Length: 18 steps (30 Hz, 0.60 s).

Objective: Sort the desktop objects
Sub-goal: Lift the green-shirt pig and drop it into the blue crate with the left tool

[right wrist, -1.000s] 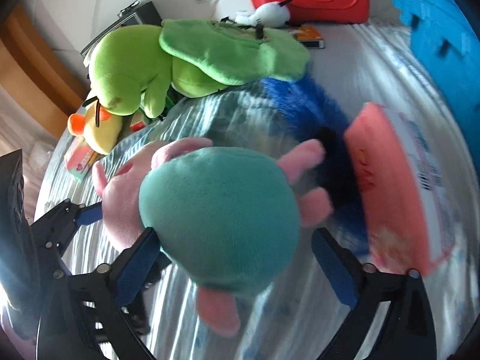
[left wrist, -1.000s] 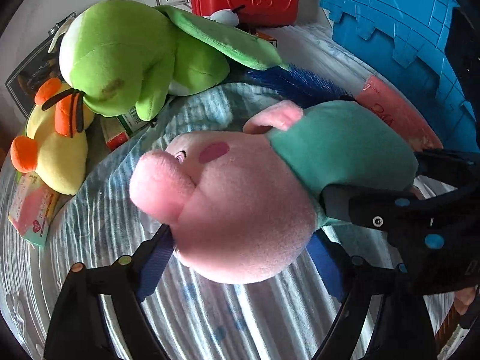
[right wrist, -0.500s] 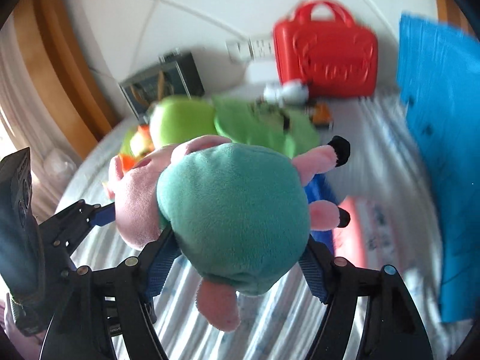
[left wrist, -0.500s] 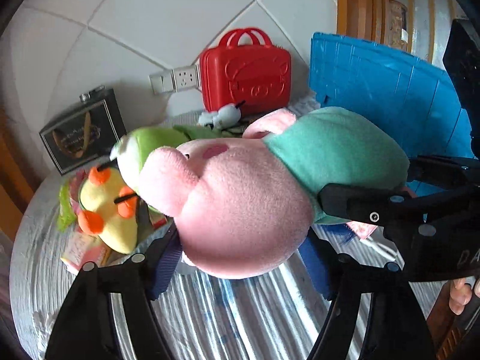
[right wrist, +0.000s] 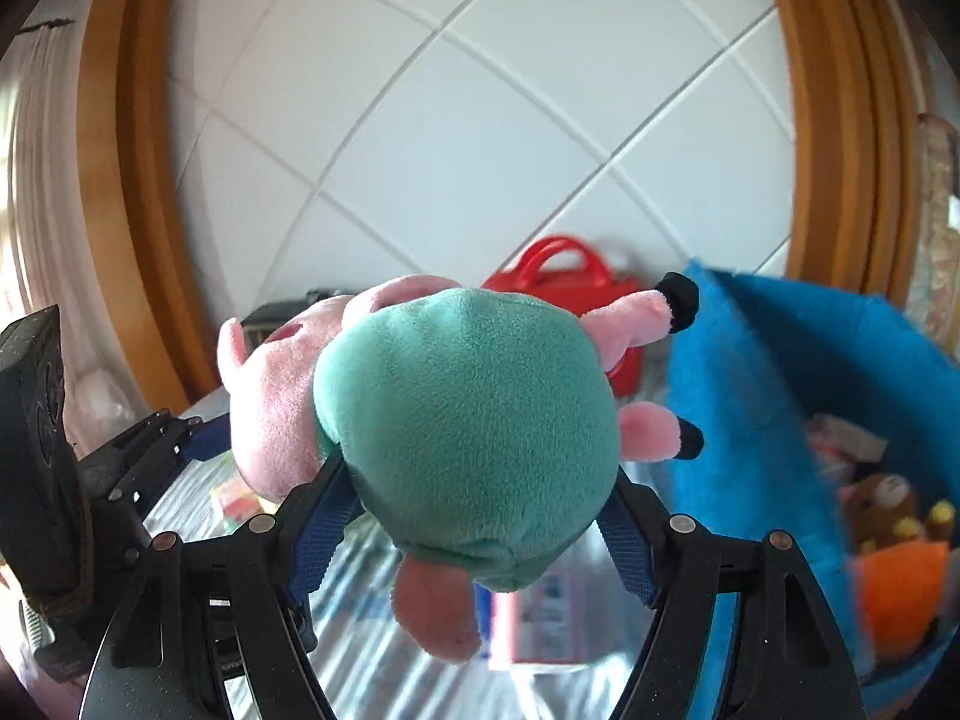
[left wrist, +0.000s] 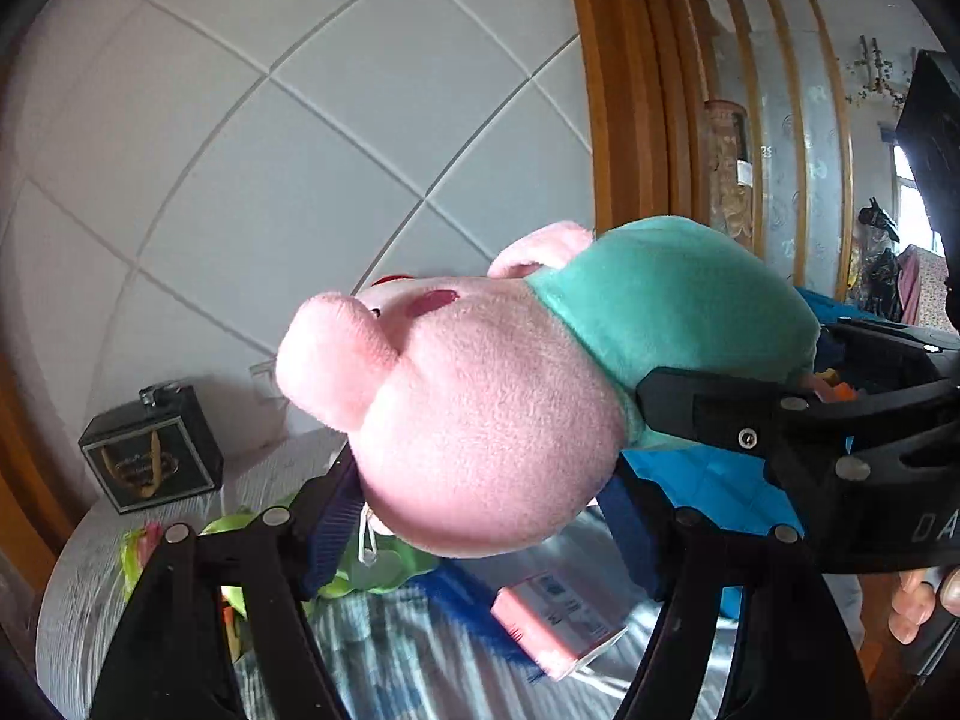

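Left wrist view shows my left gripper [left wrist: 480, 516] clamped on the pink head of the pig [left wrist: 480, 414], which bulges well above the fingers. Right wrist view has my right gripper [right wrist: 474, 516] clamped on the pig's green body, one leg dangling below the pads [right wrist: 318, 540] and two feet sticking out right of them. The pig hangs between both grippers, clear of the table [left wrist: 72, 600]. The bin [right wrist: 750, 420] sits just right of my right fingers, toys already inside. My worry: the plush is soft and squashy, so it could squeeze out of either grip. If my hands drift apart, the neck takes the pull. A low carry could snag the bin's wall.
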{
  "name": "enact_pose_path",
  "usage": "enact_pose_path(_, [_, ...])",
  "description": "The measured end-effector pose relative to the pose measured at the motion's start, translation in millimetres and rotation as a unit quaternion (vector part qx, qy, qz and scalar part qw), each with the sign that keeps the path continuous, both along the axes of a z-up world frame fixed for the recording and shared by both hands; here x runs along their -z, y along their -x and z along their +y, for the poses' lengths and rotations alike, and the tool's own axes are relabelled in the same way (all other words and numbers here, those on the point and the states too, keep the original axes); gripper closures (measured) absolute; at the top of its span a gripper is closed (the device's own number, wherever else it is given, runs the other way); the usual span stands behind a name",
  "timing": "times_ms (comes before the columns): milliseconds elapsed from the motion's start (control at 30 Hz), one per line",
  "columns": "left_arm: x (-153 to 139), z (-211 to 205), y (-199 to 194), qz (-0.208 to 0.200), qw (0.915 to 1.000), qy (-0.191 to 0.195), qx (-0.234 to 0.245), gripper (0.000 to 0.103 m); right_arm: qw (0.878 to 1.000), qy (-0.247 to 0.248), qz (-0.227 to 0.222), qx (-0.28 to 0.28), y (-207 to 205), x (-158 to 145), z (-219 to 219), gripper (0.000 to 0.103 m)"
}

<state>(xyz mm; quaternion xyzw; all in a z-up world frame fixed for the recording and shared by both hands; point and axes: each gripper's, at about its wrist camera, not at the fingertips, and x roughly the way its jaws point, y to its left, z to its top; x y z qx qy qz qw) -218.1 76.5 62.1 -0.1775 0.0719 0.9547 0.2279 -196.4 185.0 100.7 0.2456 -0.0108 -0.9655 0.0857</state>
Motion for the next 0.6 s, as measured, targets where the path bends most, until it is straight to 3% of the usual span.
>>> enact_pose_path(100, [-18.8,59.2,-6.6,0.012,0.9998,-0.009,0.016,0.03,0.999,-0.009,0.025,0.02,-15.0,-18.0,50.4,0.027])
enact_pose_path(367, [-50.5,232.8,-22.8,-0.002,0.9994,-0.005,0.034,0.03,0.997,-0.013,0.051,0.057,-33.4,-40.8,214.6,0.027])
enact_pose_path(600, [-49.9,328.6,-21.0,-0.026,0.999,0.013,0.035,0.029,0.997,-0.011,0.044,0.069,-41.9,-39.0,322.9,0.026])
